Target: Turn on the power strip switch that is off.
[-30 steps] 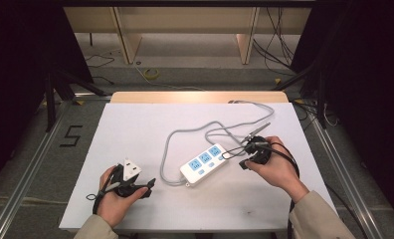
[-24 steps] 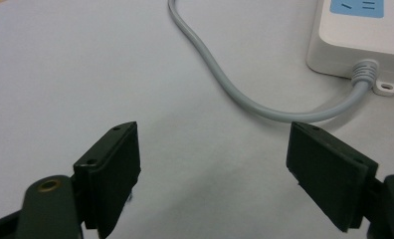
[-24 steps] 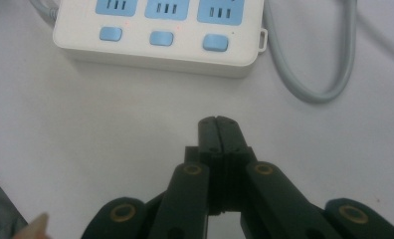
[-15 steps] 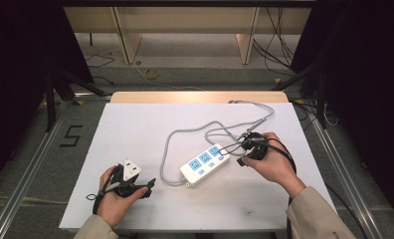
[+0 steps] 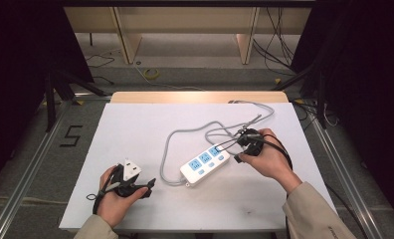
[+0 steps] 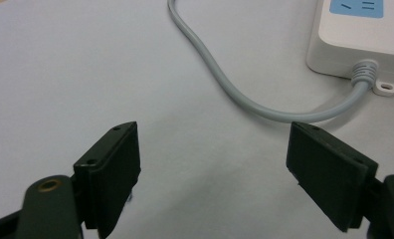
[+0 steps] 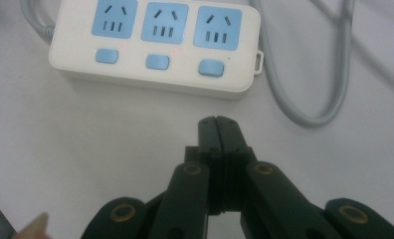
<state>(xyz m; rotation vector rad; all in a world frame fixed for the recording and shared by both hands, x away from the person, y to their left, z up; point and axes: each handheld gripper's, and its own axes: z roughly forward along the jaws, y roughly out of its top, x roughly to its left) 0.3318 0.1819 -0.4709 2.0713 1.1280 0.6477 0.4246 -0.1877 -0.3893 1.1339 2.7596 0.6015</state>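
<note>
The left claw point(image 6: 212, 174) is wide open, and there is nothing between its two black jaws but the white counter point(image 6: 75, 74). The right claw point(image 7: 218, 130) is closed tight, its jaws pressed together with nothing between them, and its tip sits just beside the long side of the white power strip point(image 7: 155, 47). In the high view the left hand point(image 5: 116, 196) rests low near the front edge of the counter, well apart from the strip. The right hand point(image 5: 267, 159) is at the strip's far end, holding its claw pointed at it. The strip has three blue sockets and three blue buttons. Its grey cord point(image 5: 185, 134) loops across the counter behind it.
</note>
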